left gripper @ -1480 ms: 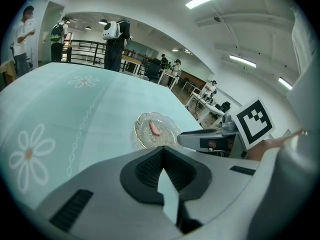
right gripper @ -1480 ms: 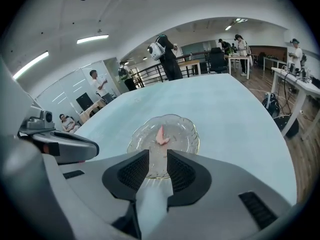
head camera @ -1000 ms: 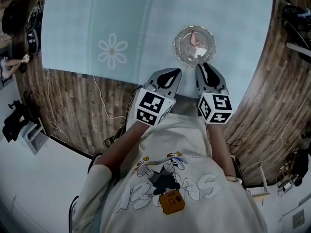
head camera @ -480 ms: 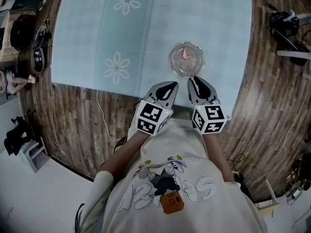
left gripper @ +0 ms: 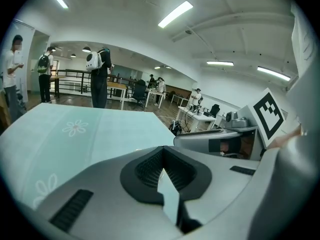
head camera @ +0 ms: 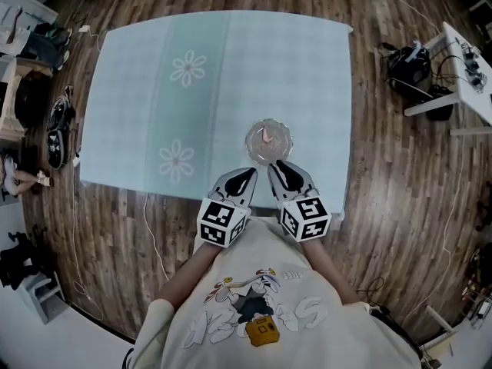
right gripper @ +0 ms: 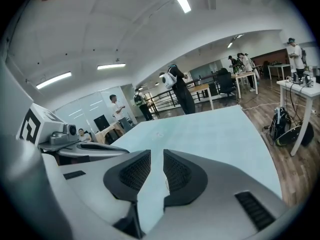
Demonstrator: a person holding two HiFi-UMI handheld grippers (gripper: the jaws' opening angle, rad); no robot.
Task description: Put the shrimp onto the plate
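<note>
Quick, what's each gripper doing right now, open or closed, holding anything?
Left gripper: closed, holding nothing.
Right gripper: slightly open, holding nothing.

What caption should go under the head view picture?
Shrimp sits on the glass plate; left gripper and right gripper hover empty.

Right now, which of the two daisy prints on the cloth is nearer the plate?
The daisy near the person's edge of the cloth, just left of the plate. The other daisy sits farther up the cloth.
</note>
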